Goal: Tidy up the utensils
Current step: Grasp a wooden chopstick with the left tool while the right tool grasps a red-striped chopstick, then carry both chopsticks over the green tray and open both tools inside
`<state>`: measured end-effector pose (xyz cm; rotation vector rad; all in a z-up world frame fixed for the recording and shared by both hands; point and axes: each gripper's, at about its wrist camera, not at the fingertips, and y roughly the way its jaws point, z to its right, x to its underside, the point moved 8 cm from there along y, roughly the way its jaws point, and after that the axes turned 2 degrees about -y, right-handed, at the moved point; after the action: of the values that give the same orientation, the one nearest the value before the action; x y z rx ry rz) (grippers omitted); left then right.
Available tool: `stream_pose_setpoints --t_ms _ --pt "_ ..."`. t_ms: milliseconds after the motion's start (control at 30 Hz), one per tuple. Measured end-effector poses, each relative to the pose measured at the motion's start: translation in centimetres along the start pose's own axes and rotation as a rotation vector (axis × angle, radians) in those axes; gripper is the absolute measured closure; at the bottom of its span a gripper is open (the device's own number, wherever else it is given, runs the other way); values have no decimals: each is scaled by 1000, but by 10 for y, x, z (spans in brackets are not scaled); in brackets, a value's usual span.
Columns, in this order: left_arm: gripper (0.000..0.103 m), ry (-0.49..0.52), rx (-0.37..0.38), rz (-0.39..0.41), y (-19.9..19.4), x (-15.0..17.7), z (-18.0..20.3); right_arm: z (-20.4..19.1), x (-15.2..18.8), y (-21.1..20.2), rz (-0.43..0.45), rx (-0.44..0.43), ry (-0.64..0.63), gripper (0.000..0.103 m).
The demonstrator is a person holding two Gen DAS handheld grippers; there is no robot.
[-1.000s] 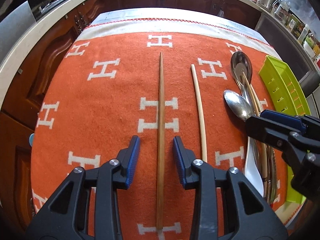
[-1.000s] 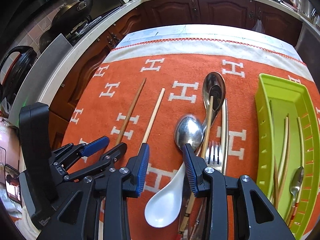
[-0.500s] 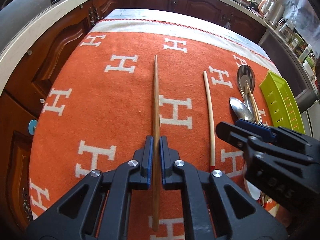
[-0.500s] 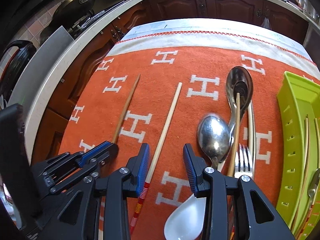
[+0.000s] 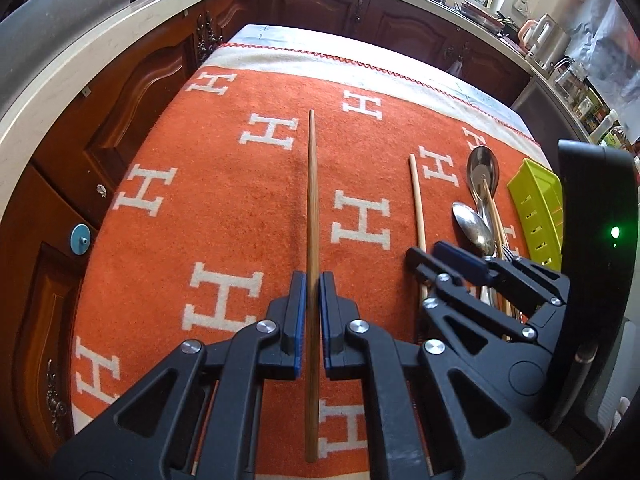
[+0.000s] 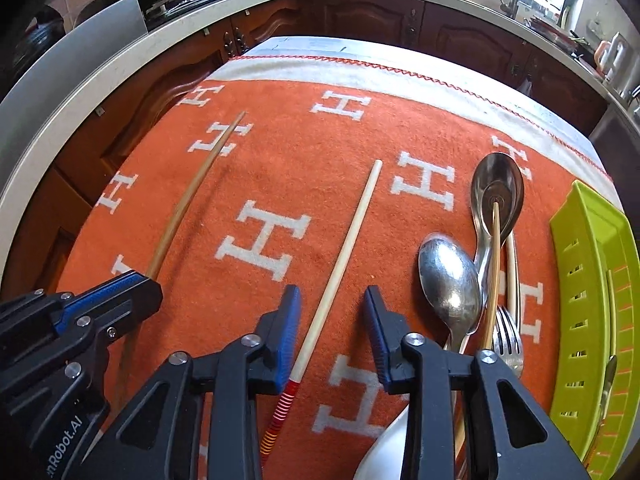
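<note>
My left gripper point(image 5: 312, 312) is shut on a long brown chopstick point(image 5: 311, 216), held lifted over the orange cloth point(image 5: 224, 184). That chopstick also shows at the left of the right wrist view point(image 6: 192, 196). My right gripper point(image 6: 332, 332) is open, its jaws either side of a pale chopstick point(image 6: 344, 252) with a red-striped end, which lies on the cloth. Right of it lie two metal spoons point(image 6: 450, 280), a fork point(image 6: 508, 336), a thin chopstick and a white spoon point(image 6: 380, 456). A green utensil tray point(image 6: 592, 272) stands at the far right.
The cloth covers a table with dark wooden cabinets point(image 5: 132, 92) and a pale countertop point(image 5: 80, 52) to the left and behind. The green tray holds several utensils. The left gripper's body point(image 6: 60, 344) sits close to the right gripper on its left.
My left gripper closed on the brown chopstick and raised it off the cloth. My right gripper shifted left from the spoons until its open jaws straddled the pale chopstick.
</note>
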<state>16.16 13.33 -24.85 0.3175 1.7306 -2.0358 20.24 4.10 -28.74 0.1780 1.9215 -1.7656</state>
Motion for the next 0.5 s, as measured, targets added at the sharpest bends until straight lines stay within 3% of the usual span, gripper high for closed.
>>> stream_pose_setpoints --t_ms 133,233,500 --pt "99 5 4 4 -8 2 2 5 2 -2 -20 -45 50 97" --pt "99 7 7 10 -16 3 5 12 5 -8 -45 -139 127 98" --pt "99 26 20 26 -41 7 17 29 8 -49 -23 -248 209 98"
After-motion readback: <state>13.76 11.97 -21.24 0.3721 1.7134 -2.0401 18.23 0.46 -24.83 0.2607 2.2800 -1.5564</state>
